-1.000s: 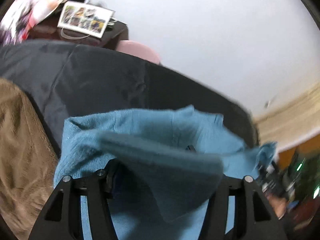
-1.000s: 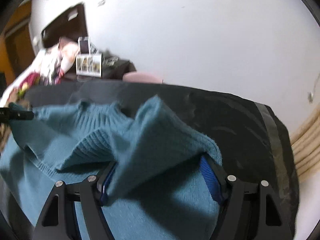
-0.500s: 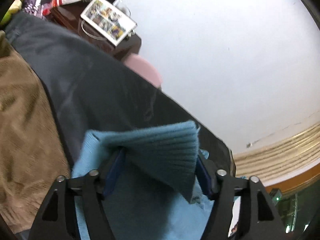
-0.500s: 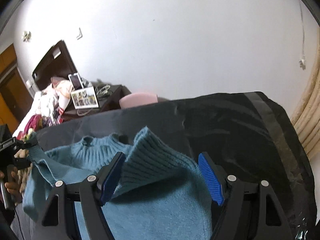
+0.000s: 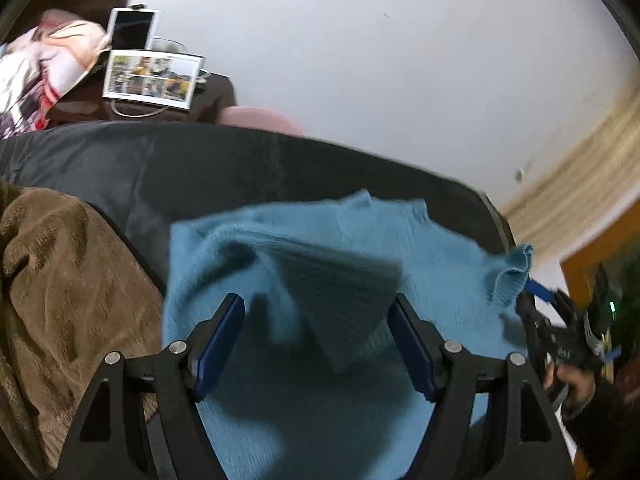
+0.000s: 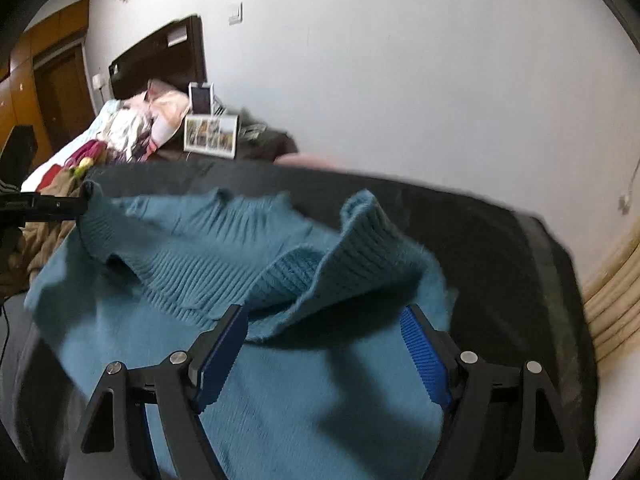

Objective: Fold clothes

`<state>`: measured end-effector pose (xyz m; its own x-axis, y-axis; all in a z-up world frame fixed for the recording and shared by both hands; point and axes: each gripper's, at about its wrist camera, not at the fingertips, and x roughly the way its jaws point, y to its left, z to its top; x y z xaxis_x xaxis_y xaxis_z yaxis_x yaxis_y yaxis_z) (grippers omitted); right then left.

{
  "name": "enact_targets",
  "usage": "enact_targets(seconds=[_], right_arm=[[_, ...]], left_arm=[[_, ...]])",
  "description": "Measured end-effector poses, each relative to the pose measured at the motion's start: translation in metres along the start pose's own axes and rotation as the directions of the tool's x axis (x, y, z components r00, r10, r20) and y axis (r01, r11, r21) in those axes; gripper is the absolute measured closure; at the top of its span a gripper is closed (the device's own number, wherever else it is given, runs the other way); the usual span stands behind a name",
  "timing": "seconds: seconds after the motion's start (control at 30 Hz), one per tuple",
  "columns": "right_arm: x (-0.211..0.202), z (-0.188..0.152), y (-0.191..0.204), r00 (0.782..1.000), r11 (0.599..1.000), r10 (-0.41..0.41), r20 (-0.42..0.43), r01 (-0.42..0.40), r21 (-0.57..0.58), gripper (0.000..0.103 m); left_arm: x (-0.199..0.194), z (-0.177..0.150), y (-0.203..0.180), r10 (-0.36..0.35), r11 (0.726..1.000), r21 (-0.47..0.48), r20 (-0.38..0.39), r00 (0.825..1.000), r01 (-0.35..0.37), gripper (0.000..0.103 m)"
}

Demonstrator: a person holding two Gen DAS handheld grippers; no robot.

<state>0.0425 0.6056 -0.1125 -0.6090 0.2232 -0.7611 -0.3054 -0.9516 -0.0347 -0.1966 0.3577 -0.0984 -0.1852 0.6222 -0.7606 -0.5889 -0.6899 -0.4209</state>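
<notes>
A blue knit sweater (image 5: 304, 420) lies spread on a dark cover (image 5: 200, 168). In the left wrist view, the left gripper (image 5: 316, 312) has its jaws opening. A raised flap of the ribbed hem (image 5: 340, 292) hangs between them, clear of the left pad (image 5: 220, 340). In the right wrist view, the right gripper (image 6: 324, 316) also has its jaws opening, with a lifted fold of ribbed hem (image 6: 348, 264) sagging in the gap and the right pad (image 6: 424, 352) bare. The sweater (image 6: 280, 400) lies below it. Each view shows the other gripper at a raised sweater corner (image 5: 516, 268) (image 6: 90, 196).
A brown fleece blanket (image 5: 60, 280) lies left of the sweater. Behind the cover stand a dark nightstand with a photo frame (image 5: 152, 80), a pink stool (image 5: 260, 118) and a white wall. A cluttered bed (image 6: 120, 132) is far left. A person's hand (image 5: 572, 380) holds the right gripper.
Both pairs of jaws have widened and the hem no longer fills the gap; it has slipped off the left gripper's left pad and the right gripper's right pad. Both hands have shifted sideways.
</notes>
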Motion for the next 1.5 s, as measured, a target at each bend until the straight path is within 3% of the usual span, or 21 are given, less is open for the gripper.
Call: enact_targets(seconds=[0.23,0.37,0.57,0.8,0.87,0.97,1.03,1.13,1.3,1.5], right_arm=[[0.018,-0.016,0.0,0.995,0.999,0.01,-0.099,-0.014,-0.042,0.022],[0.022,-0.025,0.001,0.985,0.994,0.053,-0.165,-0.068,-0.086,0.022],[0.035,-0.027,0.009,0.979,0.986,0.037,-0.202,-0.069,-0.152,0.022],[0.053,-0.002,0.013,0.983,0.985,0.024,-0.182,-0.054,-0.166,0.022],[0.059,0.008,0.013,0.987,0.987,0.002,-0.159,-0.028,-0.16,0.022],[0.059,0.027,0.002,0.995,0.994,-0.054,-0.082,0.046,-0.099,0.022],[0.053,0.039,-0.012,0.995,0.996,-0.092,-0.03,0.092,0.0,0.022],[0.051,0.048,-0.028,0.995,0.99,-0.101,-0.01,0.101,0.101,0.022],[0.052,0.041,-0.021,0.996,0.995,-0.086,-0.034,0.087,0.042,0.022],[0.056,0.022,-0.002,0.996,1.0,-0.029,-0.085,0.029,0.001,0.022]], left_arm=[[0.003,-0.019,0.002,0.013,0.998,0.067,-0.073,0.997,-0.008,0.026],[-0.002,-0.037,-0.003,0.01,0.99,0.144,-0.13,0.991,0.009,0.026],[0.012,-0.05,-0.024,0.108,0.948,0.313,-0.143,0.984,-0.059,0.026],[0.041,-0.026,-0.037,0.208,0.906,0.396,-0.107,0.972,-0.15,0.026],[0.048,-0.012,-0.033,0.214,0.917,0.362,-0.096,0.972,-0.166,0.026],[0.05,0.012,-0.018,0.188,0.964,0.2,-0.056,0.981,-0.173,0.026],[0.048,0.028,-0.004,0.157,0.986,0.052,-0.021,0.987,-0.156,0.025],[0.049,0.037,0.01,0.129,0.989,-0.074,-0.008,0.992,-0.129,0.025],[0.052,0.034,-0.002,0.198,0.98,0.003,0.01,0.98,-0.198,0.025],[0.057,0.031,-0.001,0.207,0.978,0.022,-0.02,0.978,-0.207,0.024]])
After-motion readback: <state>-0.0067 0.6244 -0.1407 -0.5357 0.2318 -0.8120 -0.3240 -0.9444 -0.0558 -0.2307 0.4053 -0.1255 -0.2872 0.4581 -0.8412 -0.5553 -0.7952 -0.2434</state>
